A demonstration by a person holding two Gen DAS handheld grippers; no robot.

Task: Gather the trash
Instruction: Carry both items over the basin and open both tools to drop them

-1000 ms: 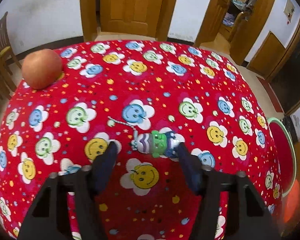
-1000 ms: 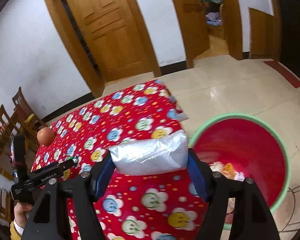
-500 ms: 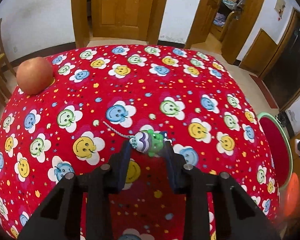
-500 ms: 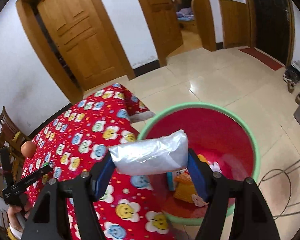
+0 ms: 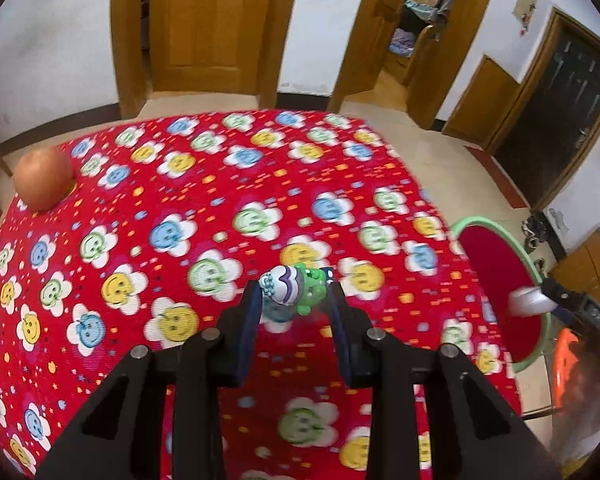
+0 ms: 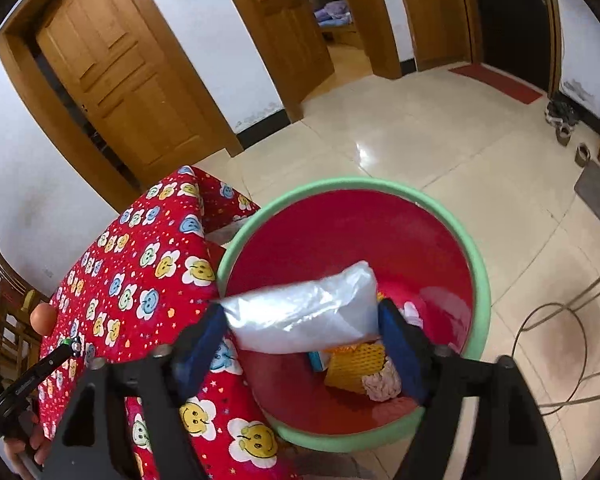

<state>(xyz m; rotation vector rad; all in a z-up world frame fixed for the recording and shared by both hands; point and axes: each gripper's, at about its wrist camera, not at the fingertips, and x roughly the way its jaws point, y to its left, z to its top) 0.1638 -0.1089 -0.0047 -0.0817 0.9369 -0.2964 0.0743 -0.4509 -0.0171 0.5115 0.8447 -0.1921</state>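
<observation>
Left wrist view, left gripper (image 5: pixel 294 300): we see its blue pads clamped on a small crumpled wrapper (image 5: pixel 294 290), white with purple waves and green print, held clear above the tablecloth (image 5: pixel 204 208)
Left wrist view, tablecloth: red, printed with smiling flower faces in blue, yellow and green; it covers the whole table top
Left wrist view, apple (image 5: pixel 43 178): we find it resting on the cloth at the far left corner, well apart from the gripper
Left wrist view, bin (image 5: pixel 500 264): red inside with a green rim, standing on the floor just beside the table's right edge
Left wrist view, silver bag (image 5: pixel 526 302): we glimpse it, blurred, over the bin at the right margin, at the tip of the other gripper
Right wrist view, right gripper (image 6: pixel 302 320): we read its jaws as having just been widening; the right pad stands apart from the bag, the left pad is still at its corner
Right wrist view, silver bag (image 6: pixel 304 312): tilted, right end higher, directly above the bin's red interior
Right wrist view, bin (image 6: pixel 480 272): we see scraps at its bottom, among them a yellow foam net (image 6: pixel 354 366)
Right wrist view, left gripper (image 6: pixel 70 346): small at the lower left, above the cloth, with a hand (image 6: pixel 28 446) below it
</observation>
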